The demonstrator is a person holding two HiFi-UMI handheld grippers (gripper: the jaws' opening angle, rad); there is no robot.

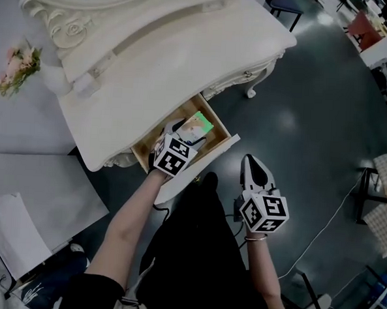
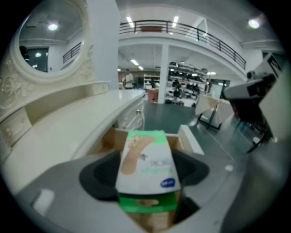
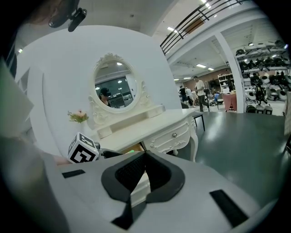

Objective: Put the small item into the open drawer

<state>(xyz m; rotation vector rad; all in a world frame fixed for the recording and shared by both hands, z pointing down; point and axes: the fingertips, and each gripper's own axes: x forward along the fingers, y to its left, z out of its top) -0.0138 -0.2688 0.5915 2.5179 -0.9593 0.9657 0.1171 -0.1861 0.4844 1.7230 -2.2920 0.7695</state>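
A small white-and-green plaster box sits between the jaws of my left gripper, which is shut on its sides. The box hangs just above the open wooden drawer of the white dressing table. In the left gripper view the drawer's wooden walls show behind and under the box. My right gripper hovers over the dark floor, right of the drawer. Its jaws meet at the tips with nothing between them. The left gripper's marker cube shows in the right gripper view.
The dressing table carries an oval mirror and a small bunch of flowers. A cable runs across the dark floor at the right. A chair stands behind the table, and white furniture is at the left.
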